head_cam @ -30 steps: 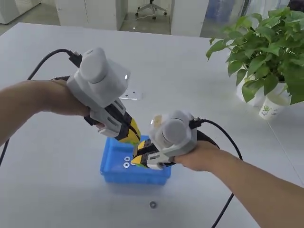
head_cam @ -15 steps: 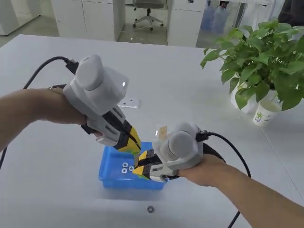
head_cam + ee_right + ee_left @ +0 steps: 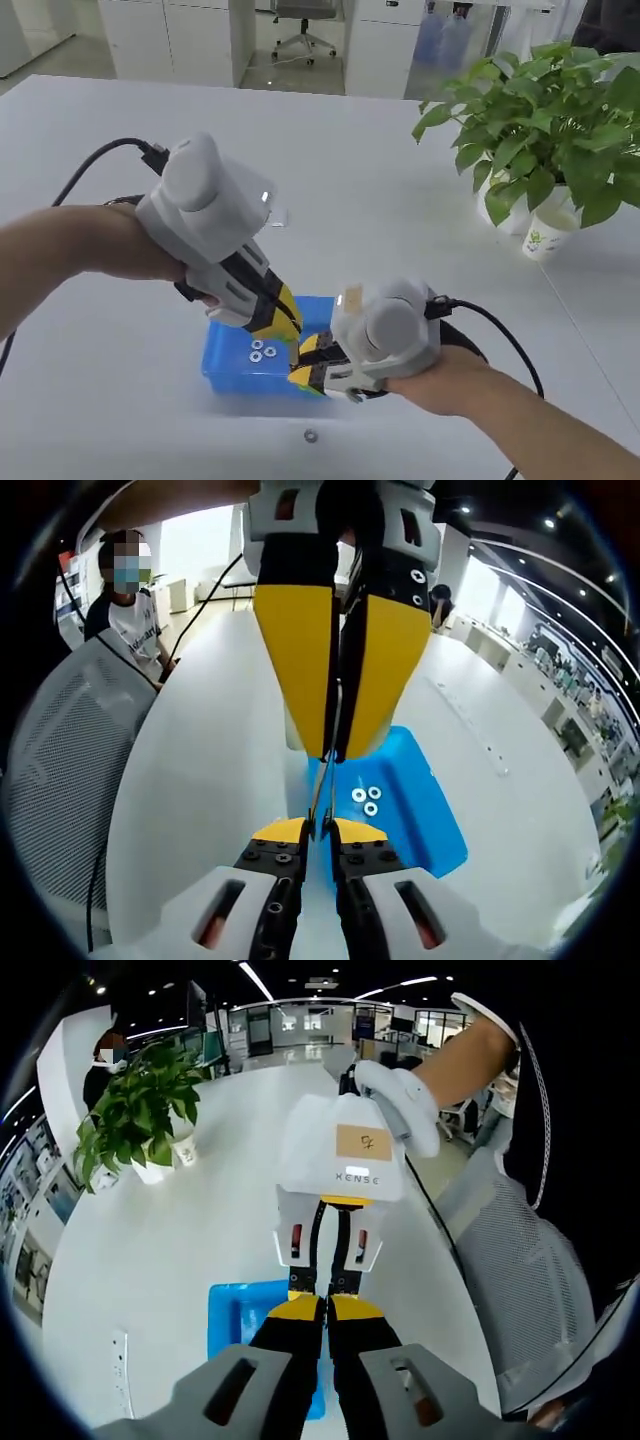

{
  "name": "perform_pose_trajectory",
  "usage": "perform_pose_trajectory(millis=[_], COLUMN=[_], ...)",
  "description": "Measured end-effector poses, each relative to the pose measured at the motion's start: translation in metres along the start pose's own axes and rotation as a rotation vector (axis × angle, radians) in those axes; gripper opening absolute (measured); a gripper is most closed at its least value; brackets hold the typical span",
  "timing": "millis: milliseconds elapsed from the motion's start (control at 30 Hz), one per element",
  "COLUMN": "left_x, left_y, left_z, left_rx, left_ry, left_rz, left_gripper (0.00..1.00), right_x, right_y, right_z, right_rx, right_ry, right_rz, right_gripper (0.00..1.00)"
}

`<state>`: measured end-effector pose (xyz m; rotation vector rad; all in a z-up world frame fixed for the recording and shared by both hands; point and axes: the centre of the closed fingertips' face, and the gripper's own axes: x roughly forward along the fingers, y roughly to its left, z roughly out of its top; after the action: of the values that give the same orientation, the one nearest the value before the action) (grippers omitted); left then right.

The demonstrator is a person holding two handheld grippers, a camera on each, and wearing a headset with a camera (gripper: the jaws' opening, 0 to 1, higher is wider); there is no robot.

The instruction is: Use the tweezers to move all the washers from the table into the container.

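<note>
My left gripper (image 3: 290,325) and right gripper (image 3: 305,368) meet tip to tip over the blue container (image 3: 225,365). Thin metal tweezers (image 3: 325,780) run from between the left gripper's yellow jaws (image 3: 335,745) down into my right gripper (image 3: 320,830), whose jaws are closed on the tips. In the left gripper view, the left gripper (image 3: 325,1305) is shut, facing the right gripper (image 3: 325,1282) above the container (image 3: 225,1310). Three washers (image 3: 257,350) lie inside the container (image 3: 420,810), also seen as washers (image 3: 365,800). One loose washer (image 3: 311,436) lies on the table in front of the container.
A potted plant (image 3: 540,130) and a white cup (image 3: 540,240) stand at the right of the white table. A small white piece (image 3: 275,215) lies behind the left gripper. Cables trail from both grippers. A person (image 3: 125,590) sits beyond a mesh chair (image 3: 60,750).
The view has shifted. Both grippers stay jaw to jaw over the container; the right gripper sits a little lower, nearer the container's front edge.
</note>
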<state>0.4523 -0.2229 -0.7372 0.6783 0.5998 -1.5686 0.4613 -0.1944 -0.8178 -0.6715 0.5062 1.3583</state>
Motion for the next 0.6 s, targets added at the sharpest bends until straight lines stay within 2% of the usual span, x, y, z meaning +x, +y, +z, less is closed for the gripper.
perform_pose_trajectory(millis=[233,600], left_x=[0.011,0.027], left_y=[-0.01,-0.023], left_z=[0.0,-0.009], left_rx=[0.007,0.018], left_ry=[-0.004,0.009], left_rz=[-0.02,-0.051], left_gripper=[0.05,0.05], right_x=[-0.001,0.005], right_y=[0.012,0.027], right_z=[-0.011,-0.025], right_rx=[0.008,0.028], right_ry=[0.005,0.013], right_rz=[0.001,0.004], right_gripper=[0.11,0.11])
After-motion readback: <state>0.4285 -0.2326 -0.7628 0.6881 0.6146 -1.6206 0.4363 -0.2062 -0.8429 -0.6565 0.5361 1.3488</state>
